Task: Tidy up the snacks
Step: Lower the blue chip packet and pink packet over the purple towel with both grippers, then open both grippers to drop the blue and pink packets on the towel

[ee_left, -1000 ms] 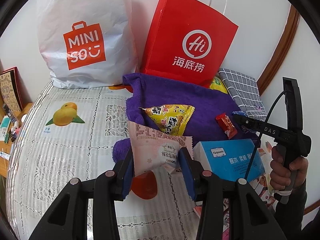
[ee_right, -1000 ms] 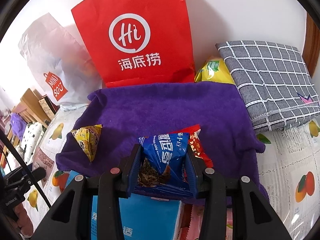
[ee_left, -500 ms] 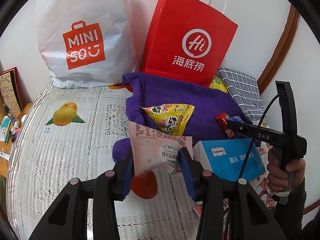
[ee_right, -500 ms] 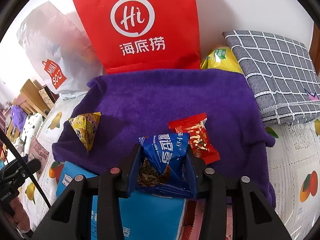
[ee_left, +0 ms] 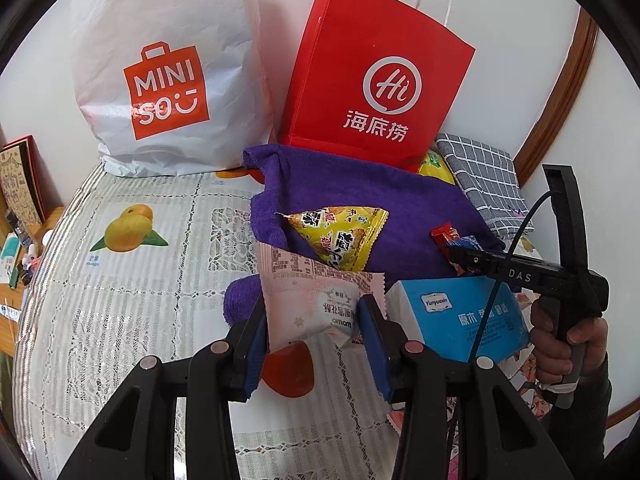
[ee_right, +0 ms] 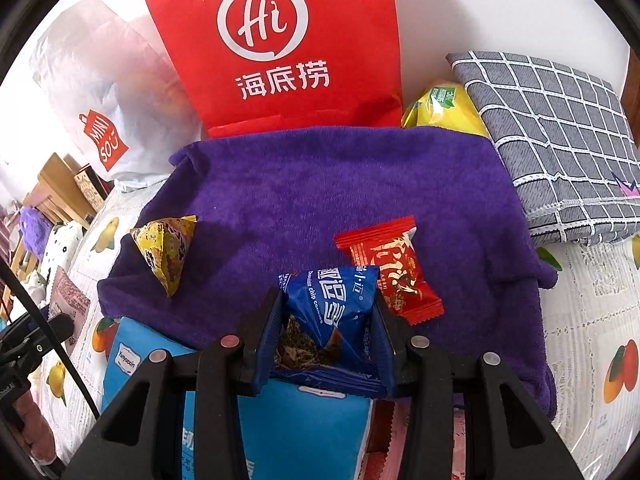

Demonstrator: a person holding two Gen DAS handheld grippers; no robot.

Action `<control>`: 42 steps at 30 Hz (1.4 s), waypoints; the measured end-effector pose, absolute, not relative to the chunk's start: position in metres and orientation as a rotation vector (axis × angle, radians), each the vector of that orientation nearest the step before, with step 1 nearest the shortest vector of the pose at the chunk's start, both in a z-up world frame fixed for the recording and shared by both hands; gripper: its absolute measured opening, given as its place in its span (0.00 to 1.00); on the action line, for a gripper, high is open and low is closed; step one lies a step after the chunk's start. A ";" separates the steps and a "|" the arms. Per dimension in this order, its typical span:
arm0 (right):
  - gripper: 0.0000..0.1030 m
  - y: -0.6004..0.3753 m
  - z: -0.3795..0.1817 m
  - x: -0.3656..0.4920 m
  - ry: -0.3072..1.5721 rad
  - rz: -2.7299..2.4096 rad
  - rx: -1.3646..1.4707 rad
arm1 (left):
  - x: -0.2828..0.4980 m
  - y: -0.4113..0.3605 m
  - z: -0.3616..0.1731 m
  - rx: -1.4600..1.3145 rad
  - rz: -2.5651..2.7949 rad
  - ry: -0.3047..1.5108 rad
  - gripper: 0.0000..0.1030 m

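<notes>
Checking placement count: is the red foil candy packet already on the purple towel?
Yes. Red foil candy packet lies flat on the purple towel, free of either gripper.

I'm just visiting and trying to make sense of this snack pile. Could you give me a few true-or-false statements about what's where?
1. The left tool grips a pale pink snack packet. True.
2. The right tool is empty. False: it is shut on a blue cookie packet.
3. A yellow triangular snack and a red candy packet lie on the purple towel. True.
4. The red paper bag lies flat on the towel. False: it stands upright behind the towel, against the wall.
5. The grey checked cloth sits left of the white Miniso bag. False: it is at the far right, beyond the red bag.
</notes>
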State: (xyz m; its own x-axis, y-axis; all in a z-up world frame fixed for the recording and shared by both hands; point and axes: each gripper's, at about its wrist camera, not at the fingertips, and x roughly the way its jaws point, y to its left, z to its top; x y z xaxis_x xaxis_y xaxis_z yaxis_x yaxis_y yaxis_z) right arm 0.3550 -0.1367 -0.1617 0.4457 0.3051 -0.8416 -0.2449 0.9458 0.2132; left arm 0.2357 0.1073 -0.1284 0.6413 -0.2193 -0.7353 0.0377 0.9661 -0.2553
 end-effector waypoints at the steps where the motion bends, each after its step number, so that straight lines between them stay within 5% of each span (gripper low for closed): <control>1: 0.41 -0.137 -0.162 0.355 1.055 0.341 0.063 | 0.236 0.107 -0.128 -0.225 -0.148 0.864 0.40; 36: 0.42 -0.142 -0.163 0.358 1.072 0.334 0.058 | 0.276 0.094 -0.096 -0.224 -0.145 0.885 0.40; 42: 0.53 -0.150 -0.157 0.353 1.055 0.335 0.075 | 0.306 0.075 -0.090 -0.235 -0.185 0.887 0.40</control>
State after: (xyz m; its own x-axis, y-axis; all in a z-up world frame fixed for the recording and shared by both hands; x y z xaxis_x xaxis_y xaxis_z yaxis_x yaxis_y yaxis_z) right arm 0.3533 -0.1496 -0.1567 0.4481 0.3058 -0.8400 -0.2348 0.9469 0.2195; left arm 0.3061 0.0754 -0.0900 0.6188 -0.2557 -0.7428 0.0622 0.9585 -0.2781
